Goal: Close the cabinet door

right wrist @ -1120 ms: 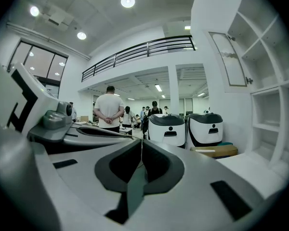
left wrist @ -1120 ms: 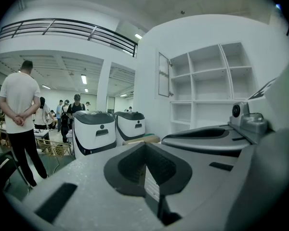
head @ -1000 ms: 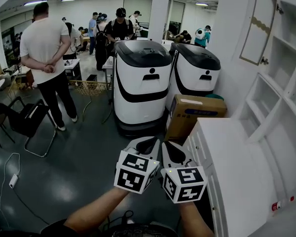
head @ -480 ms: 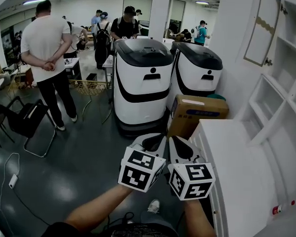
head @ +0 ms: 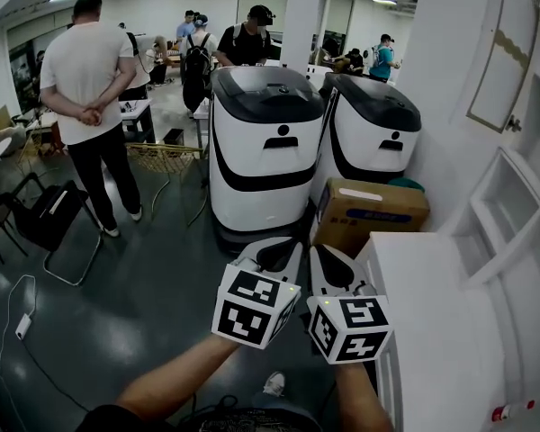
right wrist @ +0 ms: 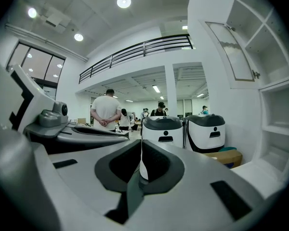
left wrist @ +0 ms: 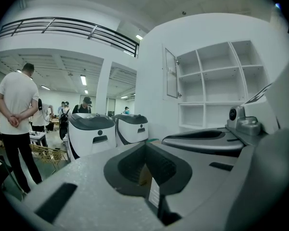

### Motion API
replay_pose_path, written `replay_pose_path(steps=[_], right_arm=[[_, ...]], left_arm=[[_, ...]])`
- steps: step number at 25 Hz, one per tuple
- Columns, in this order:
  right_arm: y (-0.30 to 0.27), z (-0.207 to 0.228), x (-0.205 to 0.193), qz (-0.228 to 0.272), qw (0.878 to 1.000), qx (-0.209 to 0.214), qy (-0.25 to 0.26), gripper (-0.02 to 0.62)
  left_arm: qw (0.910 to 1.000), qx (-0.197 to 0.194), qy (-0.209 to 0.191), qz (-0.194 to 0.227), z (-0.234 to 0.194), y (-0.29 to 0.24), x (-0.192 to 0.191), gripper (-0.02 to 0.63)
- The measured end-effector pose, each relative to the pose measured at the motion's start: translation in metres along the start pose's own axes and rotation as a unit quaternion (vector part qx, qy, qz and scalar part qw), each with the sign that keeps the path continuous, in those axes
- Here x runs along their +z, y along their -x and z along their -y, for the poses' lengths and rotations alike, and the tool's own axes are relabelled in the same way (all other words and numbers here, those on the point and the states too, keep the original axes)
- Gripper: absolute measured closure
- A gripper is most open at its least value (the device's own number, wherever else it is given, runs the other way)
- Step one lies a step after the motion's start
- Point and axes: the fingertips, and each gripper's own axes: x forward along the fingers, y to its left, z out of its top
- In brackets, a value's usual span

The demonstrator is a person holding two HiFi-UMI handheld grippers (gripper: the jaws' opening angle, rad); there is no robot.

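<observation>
The white cabinet door [head: 513, 52] hangs open high at the right, swung out from the white shelf unit [head: 522, 196]; it also shows as the cabinet door [left wrist: 171, 73] and the cabinet door [right wrist: 229, 44]. Both grippers are held side by side, low in the middle of the head view and well short of the door. My left gripper [head: 274, 252] [left wrist: 147, 170] has its jaws together with nothing in them. My right gripper [head: 328, 264] [right wrist: 142, 165] is likewise shut and empty. Neither touches the cabinet.
Two white service robots [head: 265, 142] [head: 373, 133] stand ahead, with a cardboard box [head: 369, 214] beside the cabinet's low counter [head: 423, 286]. A person in a white shirt [head: 90, 70] stands at the left near a black chair [head: 45, 219]. Several people stand farther back.
Both grippers have moved forward and a little right together, still side by side. The service robots and cabinet look nearer. The jaws have not changed.
</observation>
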Motion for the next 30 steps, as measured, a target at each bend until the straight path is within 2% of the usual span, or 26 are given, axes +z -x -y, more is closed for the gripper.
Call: replay_pose_path(steps=[16,30], right_arm=[[-0.072,0.137,0.018,0.003,1.0,-0.014,-0.01,0.574],[-0.076,0.224,0.037,0.022,0.998,-0.053,-0.009,0.574]], left_arm=[[0.9997,-0.02,-0.012,-0.01,0.011,-0.158,0.032,0.594],[0.9978,-0.061,-0.024,-0.004,0.049,-0.238,0.058,0.594]])
